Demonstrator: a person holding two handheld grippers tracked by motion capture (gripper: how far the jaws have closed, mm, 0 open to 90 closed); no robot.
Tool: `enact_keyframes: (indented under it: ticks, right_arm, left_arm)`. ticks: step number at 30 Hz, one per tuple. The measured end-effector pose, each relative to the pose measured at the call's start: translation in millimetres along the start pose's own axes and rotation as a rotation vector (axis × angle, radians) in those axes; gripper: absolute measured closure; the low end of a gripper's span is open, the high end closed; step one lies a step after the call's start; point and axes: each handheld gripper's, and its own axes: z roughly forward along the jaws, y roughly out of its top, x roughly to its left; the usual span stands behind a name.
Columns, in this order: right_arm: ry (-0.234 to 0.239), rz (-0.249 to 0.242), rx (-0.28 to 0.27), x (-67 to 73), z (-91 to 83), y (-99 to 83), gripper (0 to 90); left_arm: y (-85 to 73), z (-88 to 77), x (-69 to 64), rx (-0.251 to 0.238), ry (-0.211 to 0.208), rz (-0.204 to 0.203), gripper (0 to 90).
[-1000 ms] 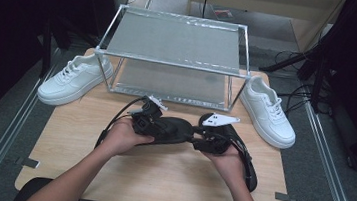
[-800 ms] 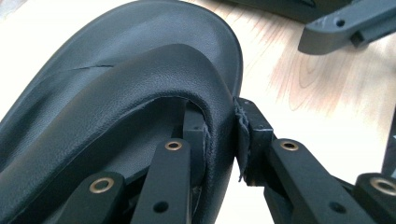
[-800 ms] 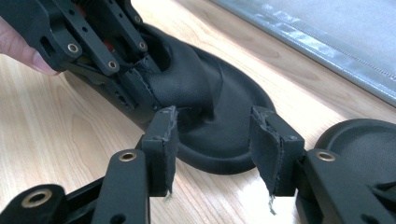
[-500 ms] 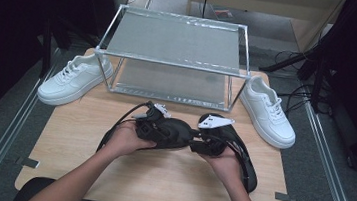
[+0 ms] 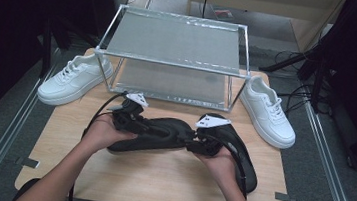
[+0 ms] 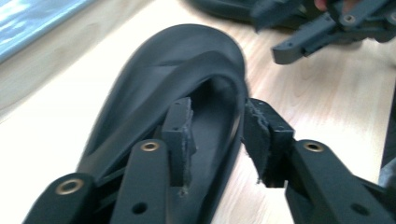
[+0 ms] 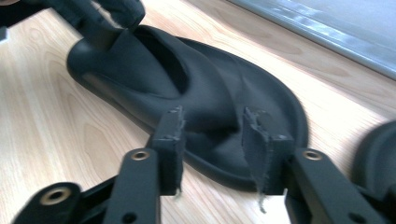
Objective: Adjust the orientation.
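A black slipper (image 5: 163, 134) lies on the wooden table (image 5: 157, 184) between my two grippers. My left gripper (image 5: 145, 124) is at its left end. In the left gripper view the jaws (image 6: 219, 135) straddle the slipper's side wall (image 6: 159, 79), one pad inside the opening and one outside. They have just been closing, and a gap still shows. My right gripper (image 5: 190, 139) is at the toe end. Its jaws (image 7: 215, 135) stand open over the toe (image 7: 205, 88) and have just been closing. A second black slipper (image 5: 245, 163) lies under my right hand.
A metal-framed rack with clear shelves (image 5: 171, 54) stands at the back of the table. One white sneaker (image 5: 73, 79) sits to its left and another (image 5: 268, 112) to its right. Bare wood lies in front of my hands. Cables trail on the floor at the right.
My left gripper has shifted a little to the left along the slipper. Its jaws now straddle the side wall. The right hand has stayed in place.
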Motion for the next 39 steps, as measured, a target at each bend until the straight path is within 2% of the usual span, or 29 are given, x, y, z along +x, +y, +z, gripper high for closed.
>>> enact_keyframes:
  ticks: [2, 3, 4, 5, 6, 7, 8, 9, 10, 12, 14, 16, 19, 22, 26, 31, 36, 37, 39]
  right_arm:
    - [0.011, -0.026, -0.008, 5.8, 3.4, 0.6, 69.8]
    - [0.011, -0.026, -0.008, 5.8, 3.4, 0.6, 69.8]
    - [0.02, -0.044, -0.009, 12.3, 6.5, 1.9, 76.5]
    - [0.02, -0.044, -0.009, 12.3, 6.5, 1.9, 76.5]
    - [0.028, -0.037, -0.001, 15.0, 7.8, 2.8, 78.6]
    - [0.042, -0.014, 0.016, 19.2, 10.7, 4.4, 84.7]
    - [0.042, -0.014, 0.016, 19.2, 10.7, 4.4, 84.7]
    - [0.048, -0.013, 0.024, 21.8, 12.9, 4.9, 87.2]
    - [0.047, -0.022, 0.028, 23.1, 14.0, 5.1, 89.0]
    - [0.046, -0.041, 0.039, 26.5, 17.0, 5.3, 90.0]
    - [0.06, -0.048, 0.047, 29.6, 21.6, 5.3, 90.0]
    - [0.064, -0.054, 0.054, 32.5, 25.3, 4.8, 90.0]
    - [0.059, -0.066, 0.065, 36.0, 30.9, 3.2, 90.0]
    - [0.061, -0.063, 0.061, 35.7, 32.8, 2.3, 90.0]
    - [0.063, -0.053, 0.062, 34.6, 33.2, 1.6, 89.6]
    - [0.063, -0.046, 0.06, 34.2, 33.7, 1.6, 90.0]
    - [0.077, -0.011, 0.064, 30.1, 32.4, 1.2, 90.0]
    - [0.083, 0.007, 0.065, 27.8, 31.7, 1.2, 90.0]
    - [0.08, 0.006, 0.06, 26.7, 31.5, 1.0, 90.0]
  left_arm:
    - [-2.9, -3.3, 4.9, -0.003, 0.014, 0.001, 71.0]
    - [-5.6, -5.3, 9.1, -0.005, 0.019, 0.002, 71.0]
    - [-11.3, -7.8, 17.6, -0.006, 0.035, 0.0, 76.2]
    - [-11.3, -7.8, 17.6, -0.006, 0.035, 0.0, 78.8]
    - [-14.3, -8.4, 21.3, -0.001, 0.054, 0.006, 78.8]
    - [-18.8, -9.6, 28.2, 0.002, 0.072, 0.01, 83.9]
    - [-18.8, -9.6, 28.2, 0.002, 0.072, 0.01, 85.1]
    - [-22.4, -11.2, 35.3, -0.012, 0.082, 0.0, 86.3]
    - [-24.8, -12.3, 40.2, -0.024, 0.074, -0.006, 87.0]
    - [-26.2, -12.6, 42.9, -0.026, 0.074, -0.015, 88.3]
    - [-33.2, -12.4, 54.0, -0.042, 0.091, -0.026, 88.5]
    - [-34.9, -11.6, 56.5, -0.044, 0.096, -0.031, 88.4]
    - [-40.4, -6.4, 67.9, -0.015, 0.11, -0.073, 88.4]
    - [-40.8, -1.5, 71.1, 0.001, 0.111, -0.087, 89.3]
    - [-40.1, 2.5, 71.3, 0.007, 0.109, -0.083, 89.8]
    - [-42.3, 2.7, 74.4, -0.004, 0.081, -0.121, 89.9]
    - [-44.1, 2.8, 72.3, 0.002, 0.062, -0.131, 90.0]
    - [-45.0, 2.7, 70.8, 0.005, 0.061, -0.127, 90.0]
    - [-46.0, 2.5, 69.0, 0.008, 0.051, -0.133, 90.0]
